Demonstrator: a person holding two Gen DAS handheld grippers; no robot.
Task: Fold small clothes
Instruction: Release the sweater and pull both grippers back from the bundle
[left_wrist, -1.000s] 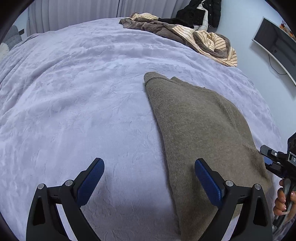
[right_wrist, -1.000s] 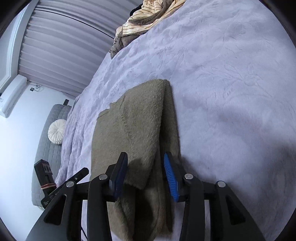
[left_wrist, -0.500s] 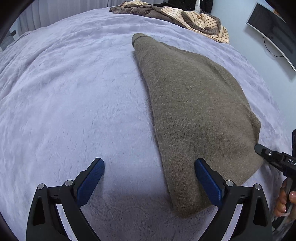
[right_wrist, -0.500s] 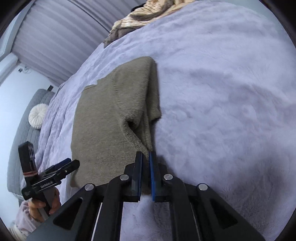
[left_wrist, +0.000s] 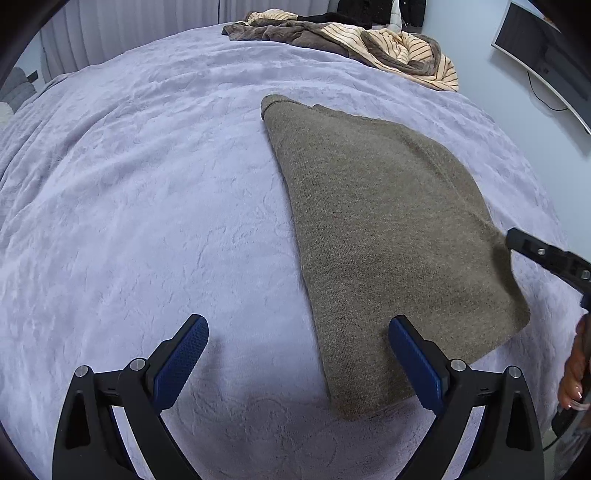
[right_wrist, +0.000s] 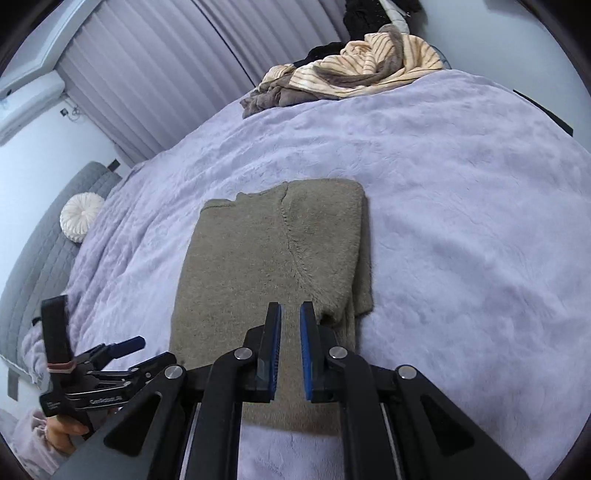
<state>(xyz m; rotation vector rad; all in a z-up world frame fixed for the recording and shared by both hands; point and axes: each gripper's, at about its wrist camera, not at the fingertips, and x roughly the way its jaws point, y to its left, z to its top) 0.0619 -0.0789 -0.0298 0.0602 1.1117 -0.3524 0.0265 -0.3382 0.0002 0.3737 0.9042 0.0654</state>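
An olive-brown knitted sweater (left_wrist: 388, 240) lies folded on the lavender bed cover (left_wrist: 147, 203). My left gripper (left_wrist: 297, 325) is open just above the bed, its right finger over the sweater's near corner and nothing between the pads. My right gripper (right_wrist: 290, 308) is shut, pinching the sweater (right_wrist: 240, 266) at its near edge, beside the bunched fold of the upper layer. In the left wrist view the right gripper (left_wrist: 511, 236) meets the sweater's right edge. The left gripper (right_wrist: 144, 350) shows low at the left of the right wrist view, held by a hand.
A heap of striped and brown clothes (left_wrist: 369, 40) lies at the far end of the bed, with a dark garment behind it. A screen (left_wrist: 543, 55) hangs on the right wall. Curtains and a grey sofa with a white round cushion (right_wrist: 81, 218) stand past the bed's left side.
My right jaws went from open around the sweater's edge to shut on it, then the hand rose and rolled. The left gripper drew back, so the sweater's near corner came into its view.
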